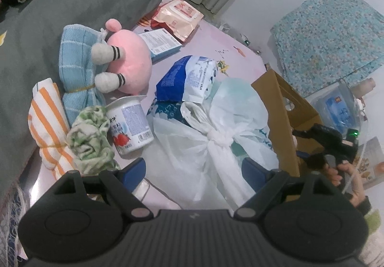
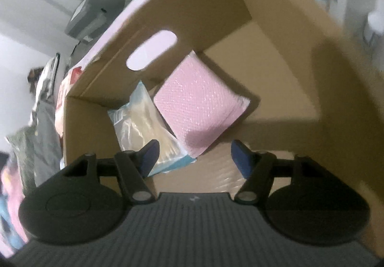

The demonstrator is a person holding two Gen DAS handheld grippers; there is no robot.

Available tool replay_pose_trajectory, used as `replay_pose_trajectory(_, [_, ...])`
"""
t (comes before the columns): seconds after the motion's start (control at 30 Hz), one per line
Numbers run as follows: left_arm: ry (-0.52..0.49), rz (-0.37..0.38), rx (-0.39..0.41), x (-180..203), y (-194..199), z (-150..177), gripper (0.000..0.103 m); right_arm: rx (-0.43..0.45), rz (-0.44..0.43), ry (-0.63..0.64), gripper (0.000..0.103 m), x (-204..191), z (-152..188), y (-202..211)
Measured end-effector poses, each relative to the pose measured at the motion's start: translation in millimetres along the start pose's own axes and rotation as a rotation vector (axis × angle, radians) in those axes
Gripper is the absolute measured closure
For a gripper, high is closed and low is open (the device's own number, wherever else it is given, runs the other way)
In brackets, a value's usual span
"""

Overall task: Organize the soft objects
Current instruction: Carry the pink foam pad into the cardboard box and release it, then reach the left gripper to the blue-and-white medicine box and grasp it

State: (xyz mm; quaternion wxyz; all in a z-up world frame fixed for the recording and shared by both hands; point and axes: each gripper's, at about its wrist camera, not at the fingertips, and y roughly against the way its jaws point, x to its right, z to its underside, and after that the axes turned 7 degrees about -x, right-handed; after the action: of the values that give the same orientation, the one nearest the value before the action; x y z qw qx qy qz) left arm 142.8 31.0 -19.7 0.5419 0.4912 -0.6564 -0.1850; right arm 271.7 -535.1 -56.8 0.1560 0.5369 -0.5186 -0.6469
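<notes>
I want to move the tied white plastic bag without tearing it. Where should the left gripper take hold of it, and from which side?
Probably at the knot, where the white plastic bag gathers into a firm bunch; the film around it is loose and thin. Come from the near side, straight ahead: the open left gripper already faces the knot, with nothing between them.

Left gripper (image 1: pixel 193 167) and right gripper (image 2: pixel 194 155), both with fingers spread apart, grasping nothing.
</notes>
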Motion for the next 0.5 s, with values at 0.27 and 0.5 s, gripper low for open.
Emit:
replay_pose_trajectory(0.27, [-0.015,-0.001,-0.004,-1,5,3,0.015,0.018,-0.073,-0.059,0.036,-9,-4,-15])
replay_pose_trajectory(0.5, [-0.114,-0.046,0.059,7,17,-9,0.015,-0.004,-0.047,-0.065,0.033,-4,6,-3])
